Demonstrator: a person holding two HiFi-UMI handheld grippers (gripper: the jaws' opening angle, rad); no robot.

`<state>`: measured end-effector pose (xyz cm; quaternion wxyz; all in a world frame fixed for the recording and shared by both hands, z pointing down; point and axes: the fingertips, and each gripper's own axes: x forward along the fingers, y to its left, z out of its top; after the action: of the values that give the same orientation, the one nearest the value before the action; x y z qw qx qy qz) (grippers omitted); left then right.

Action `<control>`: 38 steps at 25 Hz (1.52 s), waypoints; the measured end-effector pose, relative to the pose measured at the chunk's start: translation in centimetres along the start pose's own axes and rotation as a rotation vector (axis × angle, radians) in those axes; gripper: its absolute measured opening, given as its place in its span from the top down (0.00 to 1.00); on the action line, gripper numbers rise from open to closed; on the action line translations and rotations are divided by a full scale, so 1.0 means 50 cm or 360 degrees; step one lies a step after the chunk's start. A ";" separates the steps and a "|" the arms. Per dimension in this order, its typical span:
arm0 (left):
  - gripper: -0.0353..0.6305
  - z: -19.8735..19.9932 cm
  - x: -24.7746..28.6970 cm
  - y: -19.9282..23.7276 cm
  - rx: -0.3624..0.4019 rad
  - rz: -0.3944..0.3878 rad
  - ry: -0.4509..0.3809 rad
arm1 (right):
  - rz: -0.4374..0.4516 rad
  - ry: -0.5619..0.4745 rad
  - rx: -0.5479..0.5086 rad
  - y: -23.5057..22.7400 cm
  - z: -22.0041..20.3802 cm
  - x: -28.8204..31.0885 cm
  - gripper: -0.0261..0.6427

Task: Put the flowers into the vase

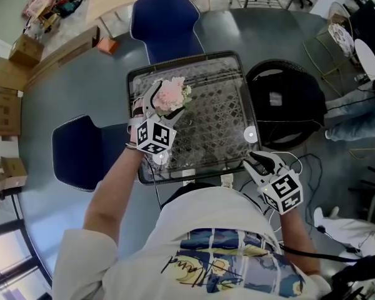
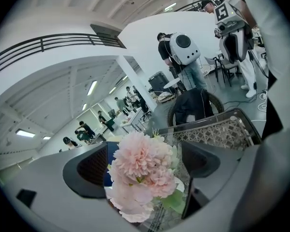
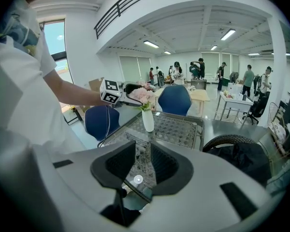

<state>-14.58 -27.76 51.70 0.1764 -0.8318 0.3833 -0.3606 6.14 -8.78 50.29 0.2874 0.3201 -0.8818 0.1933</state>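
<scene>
At near edge of surface [image 1: 222,108], right hand-held gripper [image 3: 142,151] has jaws apart, empty. Farther out, left hand-held gripper [image 2: 145,151] spread wide around flowers [image 2: 140,170], already in vase [image 3: 148,121]. Light, soft, crushable: I'd grip stems, not blooms.
</scene>
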 end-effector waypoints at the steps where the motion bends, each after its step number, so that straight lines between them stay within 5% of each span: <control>1: 0.25 0.002 -0.002 0.000 -0.0002 0.0002 0.0000 | 0.0002 -0.0002 -0.0003 -0.001 0.000 -0.001 0.81; 16: 0.23 0.056 -0.078 0.011 -0.0094 0.0135 -0.0006 | 0.0118 -0.0048 -0.0091 -0.010 0.000 -0.015 0.81; 26: 0.24 0.085 -0.169 -0.036 -0.0675 0.0273 0.0032 | 0.0275 -0.0103 -0.0188 -0.031 -0.020 -0.033 0.81; 29: 0.33 0.091 -0.202 -0.097 -0.0922 0.0279 0.0075 | 0.0348 -0.0103 -0.0217 -0.036 -0.035 -0.043 0.81; 33: 0.60 0.088 -0.255 -0.189 -0.1227 0.0282 0.0113 | 0.0486 -0.0084 -0.0276 -0.025 -0.064 -0.029 0.81; 36: 0.70 0.095 -0.285 -0.249 -0.1370 0.0254 0.0125 | 0.0571 -0.0054 -0.0336 -0.019 -0.076 -0.014 0.83; 38: 0.87 0.106 -0.302 -0.280 -0.1427 0.0212 0.0124 | 0.0601 -0.0048 -0.0370 -0.012 -0.072 -0.009 0.84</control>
<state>-10.28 -7.12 49.10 -0.1931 -0.7854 0.5606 -0.1780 8.22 -7.10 52.83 0.2677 0.1167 -0.9467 0.1358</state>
